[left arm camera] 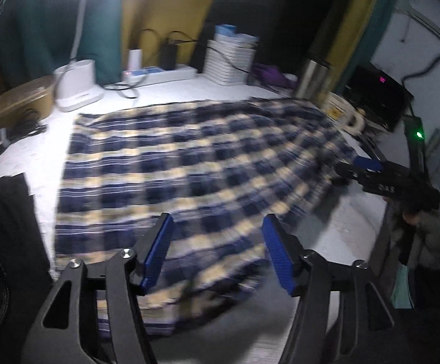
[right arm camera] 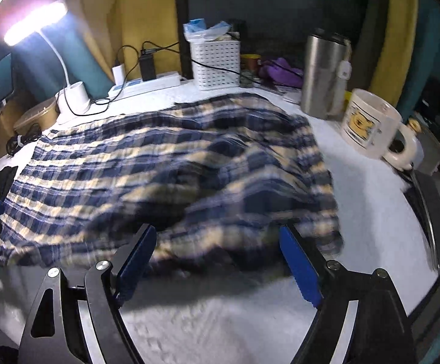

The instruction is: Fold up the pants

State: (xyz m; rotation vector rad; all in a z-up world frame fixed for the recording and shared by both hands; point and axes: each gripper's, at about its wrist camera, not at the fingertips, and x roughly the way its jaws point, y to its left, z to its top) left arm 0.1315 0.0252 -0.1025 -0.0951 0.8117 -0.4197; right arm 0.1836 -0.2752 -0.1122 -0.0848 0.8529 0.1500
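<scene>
Here | white table [right arm camera: 368, 200] | plaid pants [left arm camera: 189, 157] spread | both grippers wide, empty

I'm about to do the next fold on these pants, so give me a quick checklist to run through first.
1. Left gripper free of cloth: ok, fingers apart, nothing pinched.
2. Right gripper free of cloth: ok, fingers apart over the near edge.
3. Pants lying flat: not ok, the right side is bunched and rumpled in the right wrist view.
4. Mug clear of the cloth: ok, it stands apart on the table, though close to the fold's path.
5. Steel tumbler clear: ok, behind the pants' far corner.
6. Edges aligned: cannot tell, the pictures are blurred.
</scene>
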